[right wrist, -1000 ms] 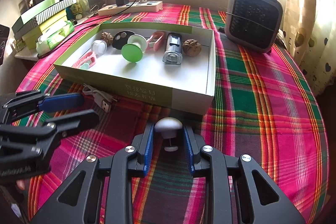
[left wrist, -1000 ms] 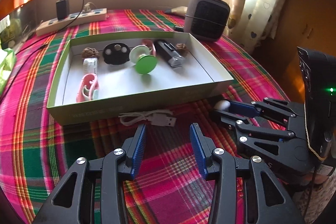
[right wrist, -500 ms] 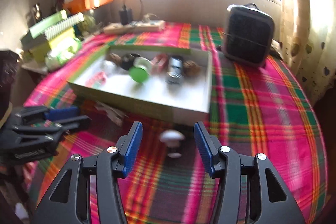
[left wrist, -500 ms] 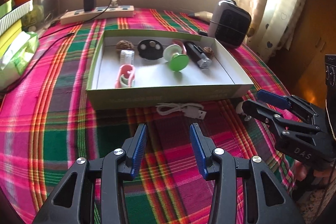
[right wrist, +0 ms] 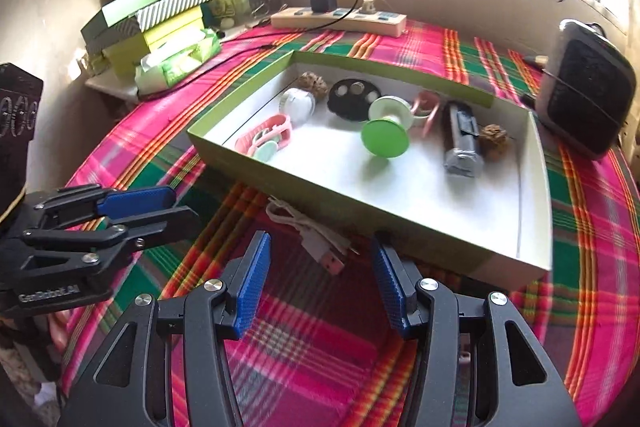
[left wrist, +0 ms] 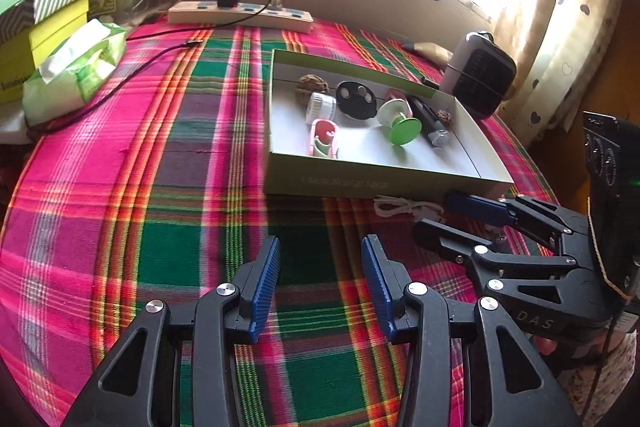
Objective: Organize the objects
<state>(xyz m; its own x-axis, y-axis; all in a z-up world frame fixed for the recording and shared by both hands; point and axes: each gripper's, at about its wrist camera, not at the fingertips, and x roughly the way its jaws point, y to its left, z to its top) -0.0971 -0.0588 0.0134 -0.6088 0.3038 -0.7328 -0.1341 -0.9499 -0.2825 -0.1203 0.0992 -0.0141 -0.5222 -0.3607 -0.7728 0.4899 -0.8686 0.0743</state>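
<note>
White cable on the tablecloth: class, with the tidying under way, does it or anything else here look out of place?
Yes. The white USB cable lies loosely coiled on the plaid tablecloth, just outside the near wall of the green box, while the other small items sit inside it. Both tongs, left and right, are open and empty.

Right claw was clamped on a white mushroom-shaped knob a second ago; its jaws opened, let it go, and now hold nothing. The knob is gone from the right wrist view. White USB cable now lies just ahead of that claw, between its blue pads. In the left wrist view the green box has slid from centre frame to right of centre, and the stacked boxes came into view at upper left.
</note>
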